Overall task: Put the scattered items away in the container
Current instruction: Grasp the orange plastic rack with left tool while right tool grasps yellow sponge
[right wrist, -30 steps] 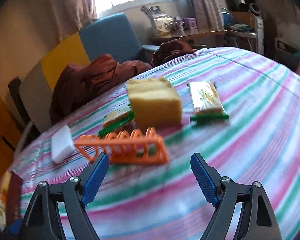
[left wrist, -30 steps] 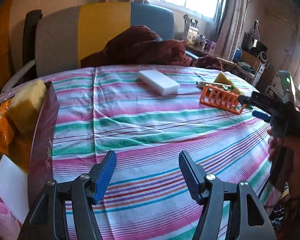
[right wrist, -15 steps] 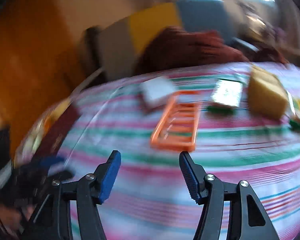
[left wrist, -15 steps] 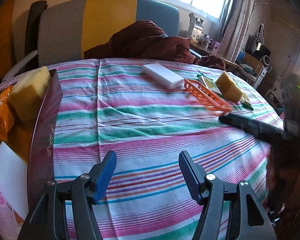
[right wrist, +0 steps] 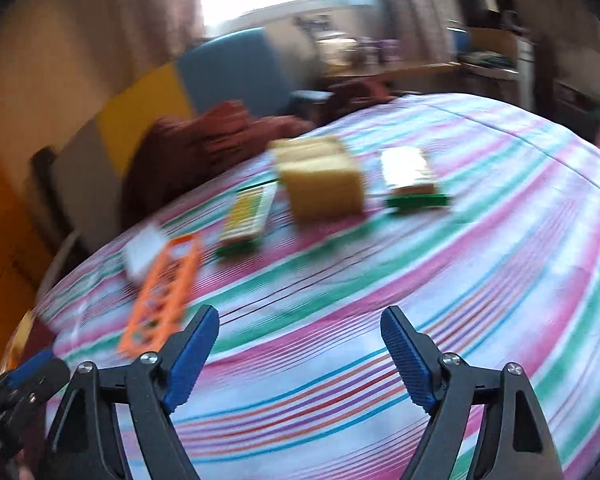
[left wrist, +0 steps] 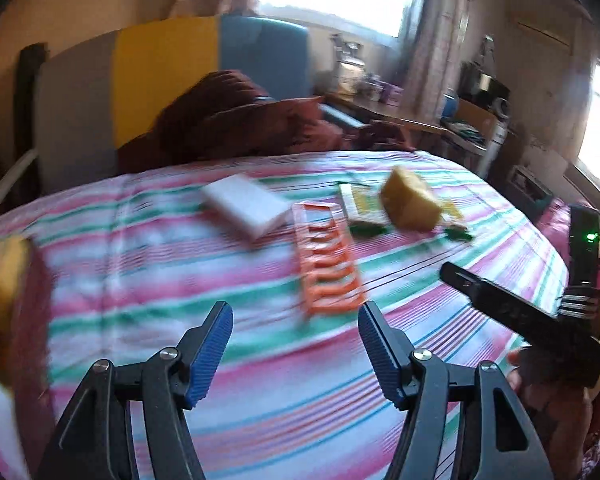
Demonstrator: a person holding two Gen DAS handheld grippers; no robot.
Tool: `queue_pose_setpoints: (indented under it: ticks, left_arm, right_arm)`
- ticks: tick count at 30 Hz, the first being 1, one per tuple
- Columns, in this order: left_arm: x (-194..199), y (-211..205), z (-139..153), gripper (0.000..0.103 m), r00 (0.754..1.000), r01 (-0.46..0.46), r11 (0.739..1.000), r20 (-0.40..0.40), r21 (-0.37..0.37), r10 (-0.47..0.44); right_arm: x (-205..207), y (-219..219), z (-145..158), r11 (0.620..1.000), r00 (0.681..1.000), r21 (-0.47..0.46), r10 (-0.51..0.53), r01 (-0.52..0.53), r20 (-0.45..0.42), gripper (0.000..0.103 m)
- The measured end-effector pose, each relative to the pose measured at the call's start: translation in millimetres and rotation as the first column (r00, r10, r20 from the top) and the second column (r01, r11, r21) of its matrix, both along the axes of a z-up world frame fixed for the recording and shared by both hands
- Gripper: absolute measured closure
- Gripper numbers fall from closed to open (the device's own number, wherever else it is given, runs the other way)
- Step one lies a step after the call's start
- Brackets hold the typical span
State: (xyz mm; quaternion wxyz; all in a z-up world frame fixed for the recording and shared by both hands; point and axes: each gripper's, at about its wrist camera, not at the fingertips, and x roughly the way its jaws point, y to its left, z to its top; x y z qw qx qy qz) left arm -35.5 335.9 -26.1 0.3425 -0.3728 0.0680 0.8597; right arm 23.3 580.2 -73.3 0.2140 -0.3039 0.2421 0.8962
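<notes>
Blurred items lie scattered on the striped cloth. In the left wrist view an orange plastic rack (left wrist: pixel 326 264) lies just beyond my open left gripper (left wrist: pixel 296 332), with a white block (left wrist: pixel 246 206), a snack packet (left wrist: pixel 360 204) and a yellow sponge (left wrist: pixel 410 204) behind it. The maroon container (left wrist: pixel 32 300) shows at the left edge with a yellow sponge (left wrist: pixel 2 268) inside. My right gripper (right wrist: pixel 300 340) is open and holds nothing. It hovers over bare cloth, with the rack (right wrist: pixel 164 292) to its left and the sponge (right wrist: pixel 320 180) and two packets (right wrist: pixel 248 216) (right wrist: pixel 410 172) farther off.
A brown garment (left wrist: pixel 236 120) is heaped on the colourful chair (left wrist: pixel 164 72) behind the table. A hand (left wrist: pixel 548 392) grips the right tool at the table's right edge. Shelves and clutter stand by the window at the back right.
The left gripper has come closer to the orange rack, which now lies just ahead of its fingers. The right view has swung back toward the sponge and packets. Both stay open.
</notes>
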Motion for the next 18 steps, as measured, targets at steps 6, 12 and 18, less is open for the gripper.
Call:
queue_pose_setpoints:
  ticks: [6, 12, 18]
  left_arm:
    - [-10.7, 42.2, -15.6, 0.036, 0.999, 0.026, 0.999, 0.031, -0.025, -0.025]
    - [-30.0, 63.7, -38.2, 0.036, 0.998, -0.013, 0.996, 0.056, -0.092, 0.018]
    - [-52.3, 63.8, -50.8, 0.036, 0.992, -0.046, 0.996, 0.112, -0.078, 0.055]
  right_arm:
    - [-8.0, 37.6, -11.2, 0.992, 0.997, -0.091, -0.081, 0.082, 0.013, 0.018]
    - [-23.1, 55.9, -9.9, 0.987, 0.993, -0.116, -0.113, 0.111, -0.015, 0.013]
    - [-62.9, 58.2, 0.0, 0.998, 0.997, -0.002, -0.064, 0.064, -0.034, 0.004]
